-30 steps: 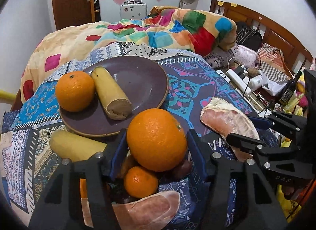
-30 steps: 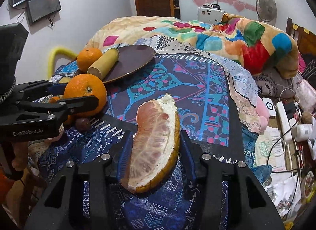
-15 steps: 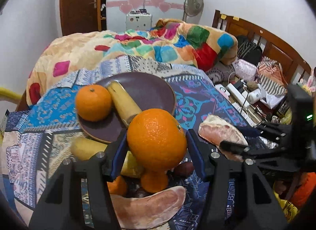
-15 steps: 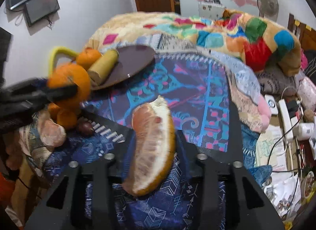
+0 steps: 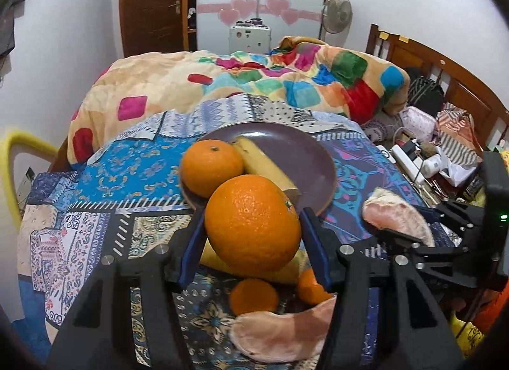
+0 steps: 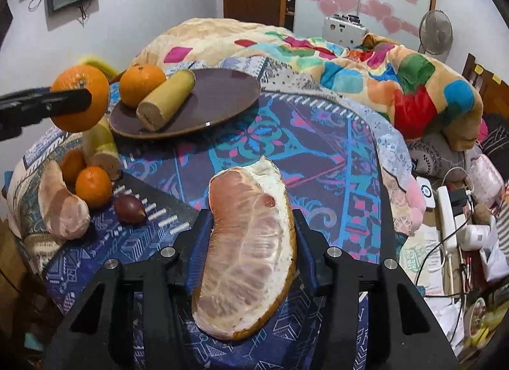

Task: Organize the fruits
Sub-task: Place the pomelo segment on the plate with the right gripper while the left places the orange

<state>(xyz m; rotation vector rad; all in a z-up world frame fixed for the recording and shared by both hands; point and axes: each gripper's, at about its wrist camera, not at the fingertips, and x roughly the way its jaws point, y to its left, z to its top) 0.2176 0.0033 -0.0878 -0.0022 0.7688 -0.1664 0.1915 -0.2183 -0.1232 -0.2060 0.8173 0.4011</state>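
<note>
My left gripper [image 5: 253, 226] is shut on a large orange [image 5: 253, 225] and holds it in the air, short of the brown plate [image 5: 305, 150]. It also shows in the right wrist view [image 6: 79, 101]. The plate [image 6: 222, 96] holds an orange [image 5: 211, 168] and a cut banana [image 5: 265, 166]. My right gripper [image 6: 251, 236] is shut on a pomelo segment [image 6: 248, 252], lifted above the cloth. On the cloth lie another banana piece [image 6: 100, 147], two small oranges [image 6: 93, 186], a second pomelo segment [image 6: 60, 204] and a small dark fruit [image 6: 128, 208].
The patterned cloth [image 6: 318, 153] covers a bed with a colourful quilt [image 5: 254, 83] heaped behind the plate. A wooden headboard [image 5: 445, 83] and clutter with cables and a power strip [image 6: 451, 211] lie to the right. A yellow chair [image 5: 19, 160] stands at the left.
My left gripper has risen with the large orange and moved toward the plate. My right gripper has lifted a little with the pomelo segment.
</note>
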